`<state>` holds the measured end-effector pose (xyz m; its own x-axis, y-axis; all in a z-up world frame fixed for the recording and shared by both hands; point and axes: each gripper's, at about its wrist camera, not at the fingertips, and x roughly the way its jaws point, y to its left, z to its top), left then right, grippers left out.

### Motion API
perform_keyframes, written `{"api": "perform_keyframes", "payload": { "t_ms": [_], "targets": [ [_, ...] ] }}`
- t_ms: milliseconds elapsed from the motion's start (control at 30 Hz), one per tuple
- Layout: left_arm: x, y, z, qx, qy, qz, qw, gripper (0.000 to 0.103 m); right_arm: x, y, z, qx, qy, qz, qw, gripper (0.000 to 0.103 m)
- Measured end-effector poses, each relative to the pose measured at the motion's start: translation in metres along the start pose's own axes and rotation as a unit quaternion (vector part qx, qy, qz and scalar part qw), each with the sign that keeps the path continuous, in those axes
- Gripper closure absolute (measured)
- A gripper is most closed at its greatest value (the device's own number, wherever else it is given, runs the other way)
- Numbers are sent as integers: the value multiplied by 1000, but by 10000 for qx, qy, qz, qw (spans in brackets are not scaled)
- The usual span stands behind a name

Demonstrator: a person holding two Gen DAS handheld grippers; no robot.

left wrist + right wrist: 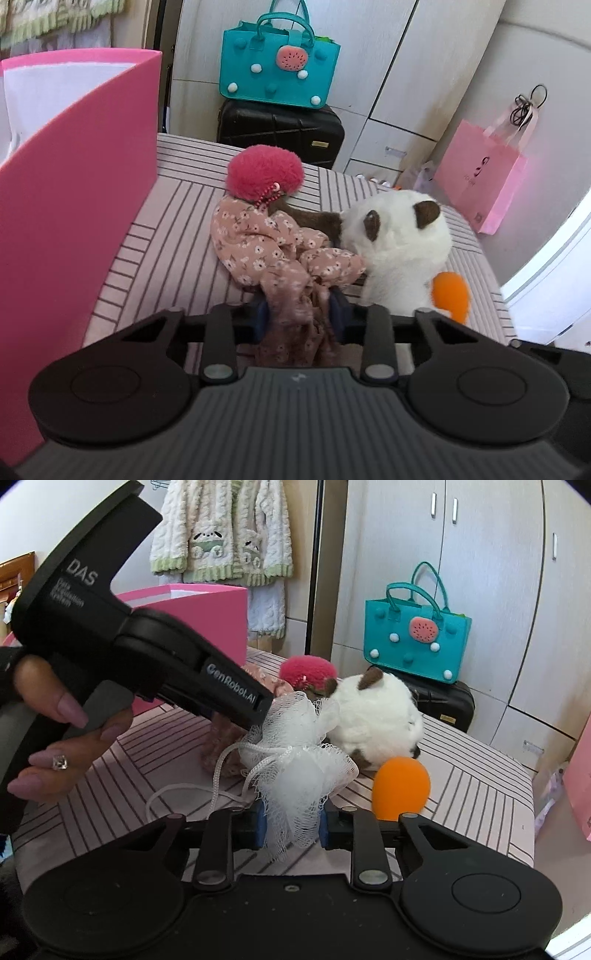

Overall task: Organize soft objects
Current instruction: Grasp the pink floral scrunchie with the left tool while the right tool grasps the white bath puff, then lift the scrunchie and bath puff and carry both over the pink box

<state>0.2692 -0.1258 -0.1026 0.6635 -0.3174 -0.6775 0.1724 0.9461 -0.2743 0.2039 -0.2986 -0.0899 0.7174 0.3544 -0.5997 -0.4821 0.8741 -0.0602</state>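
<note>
Left gripper (301,314) clamped on floral cloth (273,251), right gripper (291,823) on mesh puff (295,760), both beside the plush (373,720); puff's cord (184,790) may snag.

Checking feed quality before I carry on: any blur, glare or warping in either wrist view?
Left wrist: the floral cloth blurs near the left gripper; bright blowout at right edge; wardrobe lines bow. Right wrist: mesh pouf in the right gripper is sharp; the left hand looms large, slightly soft.
</note>
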Motion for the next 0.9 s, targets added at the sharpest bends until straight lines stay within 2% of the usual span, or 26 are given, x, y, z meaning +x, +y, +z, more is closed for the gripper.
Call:
{"api": "perform_keyframes", "payload": {
  "t_ms": [100,233,367,633,900],
  "targets": [
    [-3,-5,-5,250,-74,224,9994,86,-2,4,1,6,-12,-30,10000,76],
    [-12,-1,-8,214,-102,123,9996,91,-8,8,1,29,3,-95,10000,77],
    [-24,0,-11,303,-217,179,9991,92,-16,10,1,53,42,-204,9998,77],
    [-48,0,-20,407,-281,35,9988,92,-30,11,2,191,73,-287,9994,78],
    [-101,3,-33,612,-314,-378,9969,92,-45,18,6,434,219,-115,9987,78]
  ]
}}
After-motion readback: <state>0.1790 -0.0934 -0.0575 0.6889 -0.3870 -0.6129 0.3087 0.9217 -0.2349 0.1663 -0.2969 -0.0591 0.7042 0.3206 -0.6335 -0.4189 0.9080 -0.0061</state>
